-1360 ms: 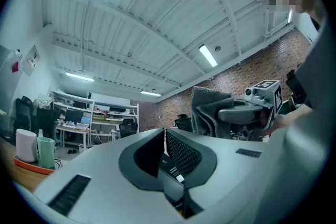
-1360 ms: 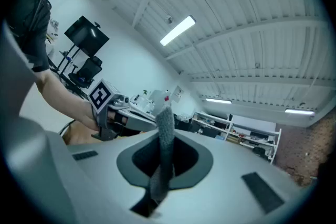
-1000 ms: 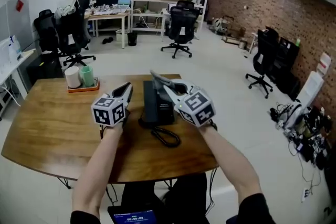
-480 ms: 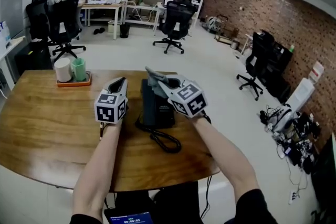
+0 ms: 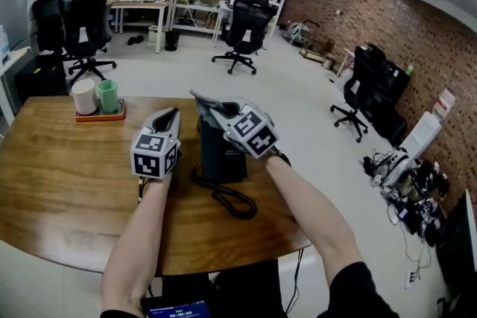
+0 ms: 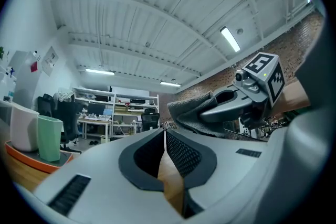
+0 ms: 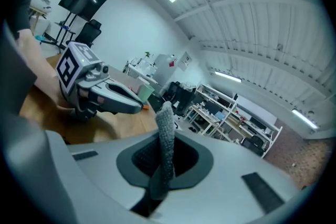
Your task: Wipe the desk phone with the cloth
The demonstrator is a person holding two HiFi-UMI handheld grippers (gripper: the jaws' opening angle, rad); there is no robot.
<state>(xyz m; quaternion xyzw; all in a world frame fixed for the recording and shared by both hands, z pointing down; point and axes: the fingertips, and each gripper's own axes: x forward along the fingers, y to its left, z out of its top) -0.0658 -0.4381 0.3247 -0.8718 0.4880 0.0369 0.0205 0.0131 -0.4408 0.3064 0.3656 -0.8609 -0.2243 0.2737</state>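
A black desk phone (image 5: 222,154) lies on the wooden table (image 5: 67,182), its coiled cord (image 5: 232,199) trailing toward me. My right gripper (image 5: 207,106) hangs just above the phone's far end, shut on a grey cloth (image 5: 203,102). In the right gripper view the cloth (image 7: 166,123) stands up between the jaws of the right gripper (image 7: 166,157). My left gripper (image 5: 168,117) rests low over the table beside the phone's left edge, shut and empty. In the left gripper view the left gripper (image 6: 165,134) has its pads together, and the cloth (image 6: 191,110) shows beyond them.
An orange tray (image 5: 95,114) with a white cup (image 5: 83,95) and a green cup (image 5: 109,95) stands at the table's far left. The table's rounded edge runs just right of the phone. Office chairs (image 5: 243,32) and shelves stand beyond.
The head view has swung a little. Both grippers keep much the same places by the phone, and the right stays shut on the cloth.
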